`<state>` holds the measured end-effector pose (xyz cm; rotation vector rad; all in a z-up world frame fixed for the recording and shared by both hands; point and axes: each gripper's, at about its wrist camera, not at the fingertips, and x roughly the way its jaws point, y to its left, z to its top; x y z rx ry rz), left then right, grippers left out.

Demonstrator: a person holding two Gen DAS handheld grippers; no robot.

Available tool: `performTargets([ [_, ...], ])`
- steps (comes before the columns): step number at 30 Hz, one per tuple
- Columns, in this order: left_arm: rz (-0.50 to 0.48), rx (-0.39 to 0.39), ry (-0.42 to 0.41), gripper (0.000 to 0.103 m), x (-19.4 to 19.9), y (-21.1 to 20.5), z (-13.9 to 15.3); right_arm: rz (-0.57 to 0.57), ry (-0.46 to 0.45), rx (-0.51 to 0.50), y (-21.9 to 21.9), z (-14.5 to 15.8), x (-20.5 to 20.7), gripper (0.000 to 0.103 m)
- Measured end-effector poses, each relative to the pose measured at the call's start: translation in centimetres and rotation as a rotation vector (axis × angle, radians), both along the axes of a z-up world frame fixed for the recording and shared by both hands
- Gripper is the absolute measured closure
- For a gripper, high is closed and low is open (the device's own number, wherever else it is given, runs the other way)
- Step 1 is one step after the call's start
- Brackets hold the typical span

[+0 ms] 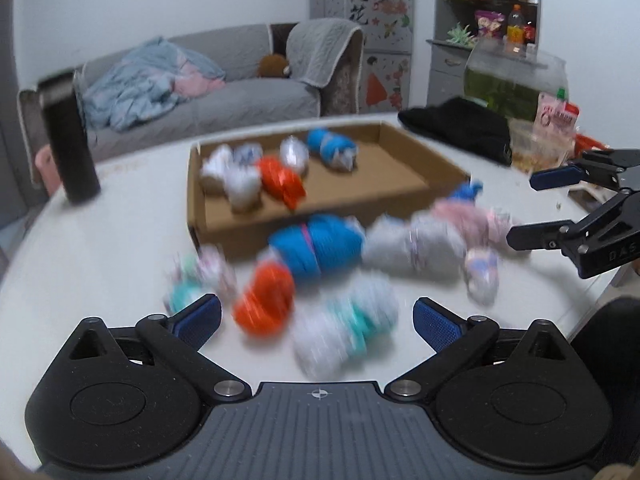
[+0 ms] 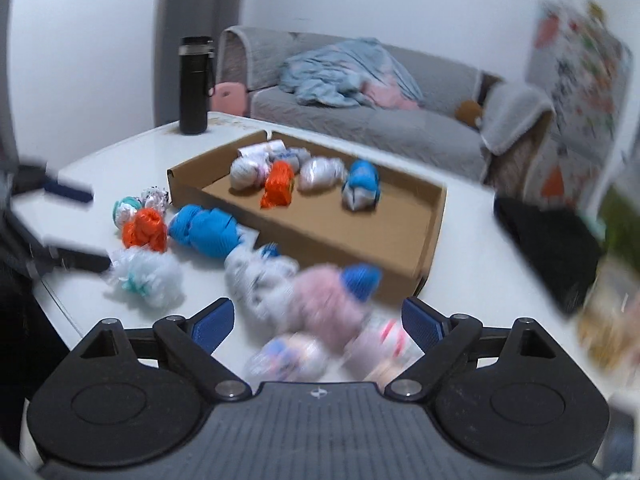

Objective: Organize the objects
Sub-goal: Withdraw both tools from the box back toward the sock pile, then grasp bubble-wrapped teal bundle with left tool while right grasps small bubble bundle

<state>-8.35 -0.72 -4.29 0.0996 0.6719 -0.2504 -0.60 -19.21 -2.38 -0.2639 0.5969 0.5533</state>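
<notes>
On the table (image 1: 120, 240), the blue bundle (image 1: 316, 246) lies crosswise before the box (image 1: 320, 216); both tongs (image 1: 316, 320) (image 2: 318, 320) gape, released.

From my left tongs' camera, two large black Chinese characters, 桃花, stand on the flowered poster (image 1: 362, 4) behind the sofa. The raised letters "DAS" show on the black body of my right tongs (image 1: 520, 208), cut off at the frame edge. Packaging print beside the fish tank is too blurred to read.
</notes>
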Motion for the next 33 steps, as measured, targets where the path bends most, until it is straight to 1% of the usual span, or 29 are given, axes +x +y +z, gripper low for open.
performTargets([
  [1, 0.004, -0.012, 0.017, 0.001, -0.2, -0.2, -0.8, -0.018, 0.018, 0.026, 0.2, -0.7, -0.1, 0.014],
  [3, 0.007, -0.027, 0.039, 0.001, -0.1, -0.5, -1.8, -0.054, 0.04, 0.048, 0.5, -1.8, -0.7, 0.014],
  [9, 0.008, -0.031, 0.068, 0.001, 0.9, -1.4, -3.4, -0.082, 0.102, 0.061, 1.6, -4.6, -0.7, 0.015],
  [17, -0.02, -0.029, 0.082, 0.001, 2.7, -2.3, -4.4, -0.119, 0.125, 0.056, 1.5, -5.6, 0.0, 0.017],
  [21, -0.037, -0.032, 0.078, 0.003, 3.4, -2.5, -4.6, -0.117, 0.115, 0.046, 1.6, -5.8, 0.0, 0.018],
  [24, -0.053, -0.015, 0.07, 0.006, 3.4, -2.7, -4.7, -0.107, 0.1, 0.042, 1.7, -5.8, -0.4, 0.024],
  [26, -0.066, 0.003, 0.062, 0.01, 3.2, -2.9, -4.7, -0.091, 0.092, 0.046, 1.7, -5.7, -0.6, 0.033],
  [27, -0.073, 0.009, 0.059, 0.011, 3.1, -3.0, -4.7, -0.087, 0.09, 0.048, 1.7, -5.6, -0.6, 0.035],
  [28, -0.081, 0.008, 0.057, 0.015, 3.0, -3.1, -4.7, -0.085, 0.089, 0.049, 1.7, -5.6, -0.7, 0.041],
  [29, -0.088, 0.006, 0.054, 0.022, 2.9, -3.2, -4.6, -0.084, 0.086, 0.05, 1.7, -5.5, -0.8, 0.048],
  [30, -0.094, 0.007, 0.049, 0.026, 2.8, -3.2, -4.5, -0.084, 0.084, 0.052, 1.6, -5.4, -0.8, 0.05],
  [31, -0.097, 0.007, 0.047, 0.029, 2.7, -3.2, -4.5, -0.084, 0.087, 0.056, 1.6, -5.4, -0.8, 0.051],
  [33, -0.096, 0.006, 0.046, 0.03, 2.7, -3.2, -4.5, -0.084, 0.088, 0.061, 1.5, -5.3, -0.9, 0.052],
])
